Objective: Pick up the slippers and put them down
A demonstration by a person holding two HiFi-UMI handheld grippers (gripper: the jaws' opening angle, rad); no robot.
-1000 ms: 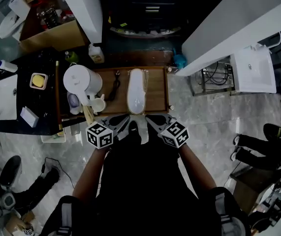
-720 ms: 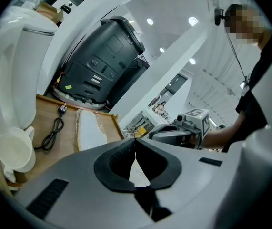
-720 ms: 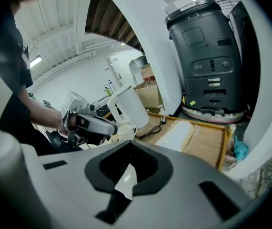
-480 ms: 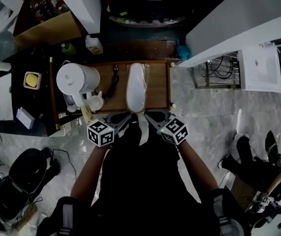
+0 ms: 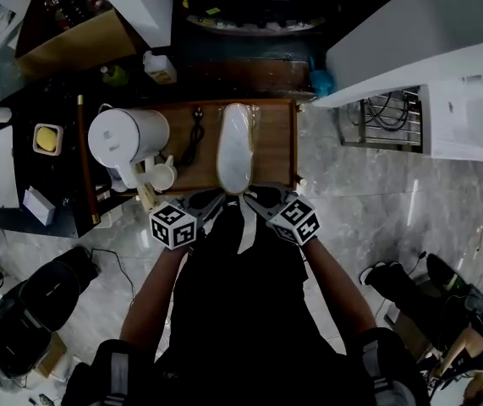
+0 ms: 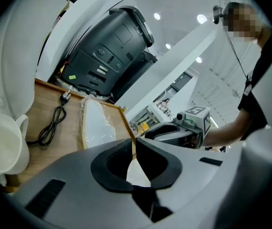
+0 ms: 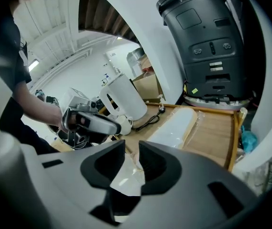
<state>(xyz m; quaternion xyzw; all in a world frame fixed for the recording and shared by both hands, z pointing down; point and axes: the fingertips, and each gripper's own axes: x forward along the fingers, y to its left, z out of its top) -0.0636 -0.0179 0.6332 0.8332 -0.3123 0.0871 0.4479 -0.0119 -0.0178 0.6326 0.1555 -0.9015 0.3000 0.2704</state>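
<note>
One white slipper (image 5: 235, 146) in clear wrap lies lengthwise on the wooden tray (image 5: 273, 155); the gripper views show it too, slipper (image 6: 97, 123) and slipper (image 7: 176, 128). A second wrapped slipper (image 5: 243, 223) hangs between the grippers at the tray's near edge. My left gripper (image 5: 216, 204) is shut on its left side, and white shows under the closed jaws (image 6: 136, 173). My right gripper (image 5: 255, 200) is at its right side. Its jaws have just been opening: a narrow gap shows, with the crinkled wrap (image 7: 125, 173) still between them.
A white kettle (image 5: 128, 138), a white cup (image 5: 164, 176) and a black cable (image 5: 195, 135) share the tray's left half. A black appliance (image 7: 207, 42) stands behind the tray. Bags and shoes lie on the marble floor to both sides.
Both grippers have sunk with the second slipper toward the tray's near edge. The right jaws have parted slightly. The slipper on the tray has not moved.
</note>
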